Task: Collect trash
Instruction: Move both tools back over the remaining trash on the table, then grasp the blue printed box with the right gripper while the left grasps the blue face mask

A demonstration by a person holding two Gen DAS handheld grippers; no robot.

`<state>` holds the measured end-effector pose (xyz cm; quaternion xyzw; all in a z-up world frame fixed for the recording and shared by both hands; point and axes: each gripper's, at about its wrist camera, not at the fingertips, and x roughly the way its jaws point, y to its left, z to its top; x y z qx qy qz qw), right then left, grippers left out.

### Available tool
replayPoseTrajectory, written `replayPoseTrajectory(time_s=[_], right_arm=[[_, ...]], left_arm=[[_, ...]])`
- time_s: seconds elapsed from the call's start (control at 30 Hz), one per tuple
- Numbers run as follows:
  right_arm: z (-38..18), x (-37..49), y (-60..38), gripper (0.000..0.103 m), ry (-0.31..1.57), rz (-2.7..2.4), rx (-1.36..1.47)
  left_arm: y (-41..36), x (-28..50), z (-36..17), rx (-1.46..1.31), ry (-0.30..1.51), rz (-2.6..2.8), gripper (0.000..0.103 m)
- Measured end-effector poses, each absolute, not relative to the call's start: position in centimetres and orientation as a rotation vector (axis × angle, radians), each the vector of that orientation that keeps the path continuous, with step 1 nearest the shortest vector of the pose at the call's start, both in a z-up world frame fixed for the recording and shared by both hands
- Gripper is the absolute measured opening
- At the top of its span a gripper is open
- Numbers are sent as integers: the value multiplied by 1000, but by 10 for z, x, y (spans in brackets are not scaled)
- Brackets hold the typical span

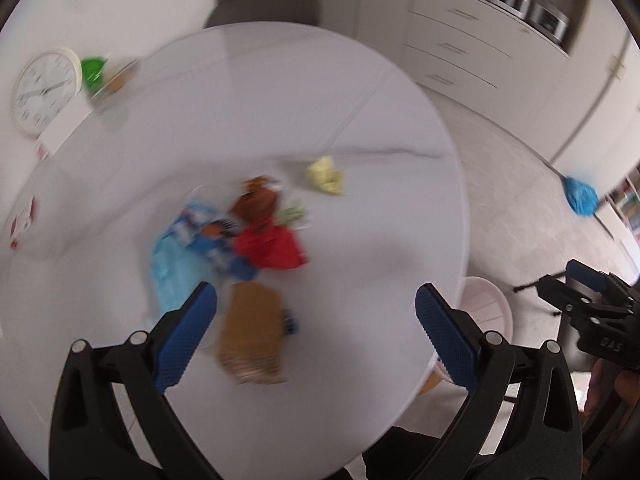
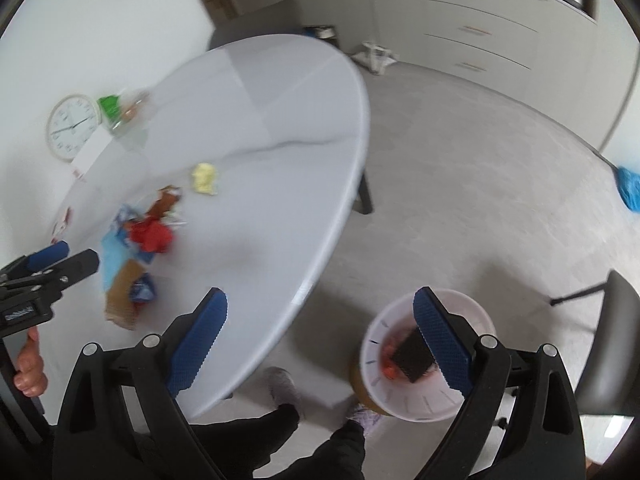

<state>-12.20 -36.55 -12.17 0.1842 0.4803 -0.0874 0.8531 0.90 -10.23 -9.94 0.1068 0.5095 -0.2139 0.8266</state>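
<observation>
A heap of trash is seen on the round white surface (image 1: 360,92): a brown cardboard piece (image 1: 252,332) whose long axis runs from the near edge toward the far side, a red wrapper (image 1: 272,246), a blue packet (image 1: 208,236) and, apart, a crumpled yellow paper (image 1: 326,175); the left gripper (image 1: 316,308) is held spread wide and empty above the heap; the right gripper (image 2: 320,312) is likewise spread, empty, over the pale bin (image 2: 476,312) on the grey floor (image 2: 480,180); a wall clock (image 1: 44,92) and white drawers (image 1: 460,40) are seen; blur leaves any writing unreadable.

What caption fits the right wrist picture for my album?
Open right claw above a pink bin holding trash, beside the white table.
</observation>
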Motion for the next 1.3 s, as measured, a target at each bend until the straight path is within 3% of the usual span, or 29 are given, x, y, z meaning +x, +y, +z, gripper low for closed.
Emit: replayPoseTrajectory(time_s=[0.37, 0.67, 1.0, 1.07, 1.13, 1.2, 1.3], right_arm=[[-105, -37, -257, 94, 1001, 54, 181], [-122, 36, -171, 93, 1033, 245, -53], [-161, 108, -120, 82, 1101, 342, -223], [-169, 116, -117, 79, 1121, 348, -224], [-176, 124, -118, 61, 1157, 367, -211], [-178, 127, -122, 51, 1174, 380, -174], [-176, 127, -130, 51, 1168, 379, -126]], left_arm=[[-5, 48, -113, 100, 1107, -334, 95], [46, 67, -130, 96, 1136, -298, 95], [67, 92, -150, 105, 1173, -320, 95], [68, 96, -154, 101, 1185, -333, 95], [69, 100, -158, 97, 1195, -338, 95], [68, 103, -162, 88, 1203, -344, 95], [67, 108, -167, 70, 1210, -356, 95]])
